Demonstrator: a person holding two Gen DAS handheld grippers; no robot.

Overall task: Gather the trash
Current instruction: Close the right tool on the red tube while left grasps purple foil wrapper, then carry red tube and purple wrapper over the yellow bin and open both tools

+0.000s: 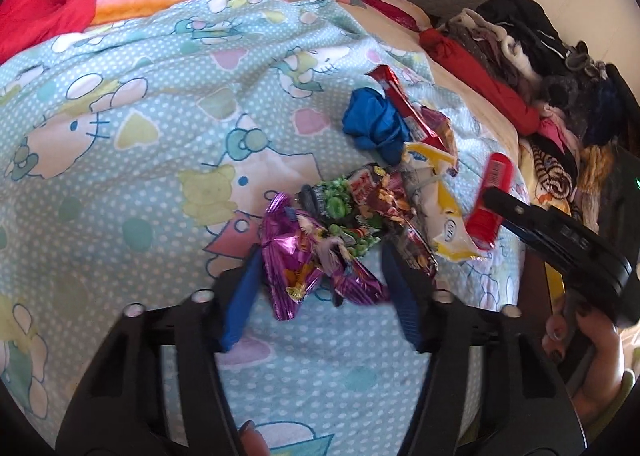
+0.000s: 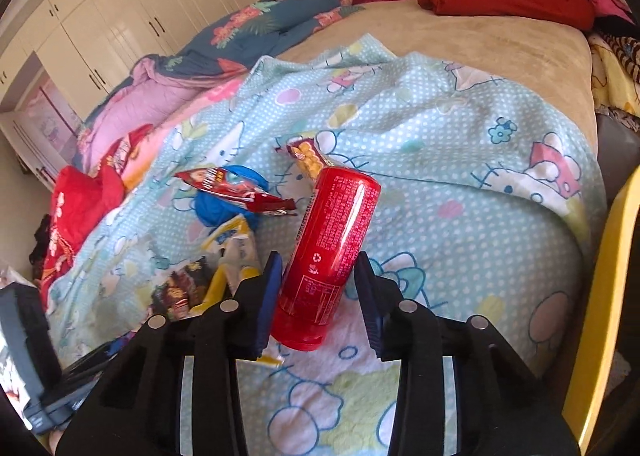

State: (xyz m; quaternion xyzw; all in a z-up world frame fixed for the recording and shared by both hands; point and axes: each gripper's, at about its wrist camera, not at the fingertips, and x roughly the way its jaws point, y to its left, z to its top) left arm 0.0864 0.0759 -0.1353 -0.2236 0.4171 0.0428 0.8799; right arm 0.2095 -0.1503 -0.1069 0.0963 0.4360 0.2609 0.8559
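A heap of snack wrappers lies on the light-blue cartoon sheet (image 1: 140, 159). My left gripper (image 1: 322, 252) points down at it and is shut on a crumpled purple foil wrapper (image 1: 296, 256), with a blue pad touching each side. Just beyond lie a green pea packet (image 1: 340, 207), a brown nut wrapper (image 1: 394, 207), a yellow-white bag (image 1: 444, 223), a blue crumpled bag (image 1: 376, 127) and a long red wrapper (image 1: 400, 107). My right gripper (image 2: 319, 258) is shut on a red can (image 2: 332, 240), tilted with its top pointing away. That can (image 1: 490, 183) also shows at the right of the left wrist view.
Folded and piled clothes (image 1: 540, 67) line the bed's right side. Red cloth (image 1: 40, 15) and quilts lie at the far left. A yellow frame (image 2: 612, 276) runs along the bed's right edge. White wardrobes (image 2: 120, 15) stand behind. A hand (image 1: 580, 344) holds the right gripper.
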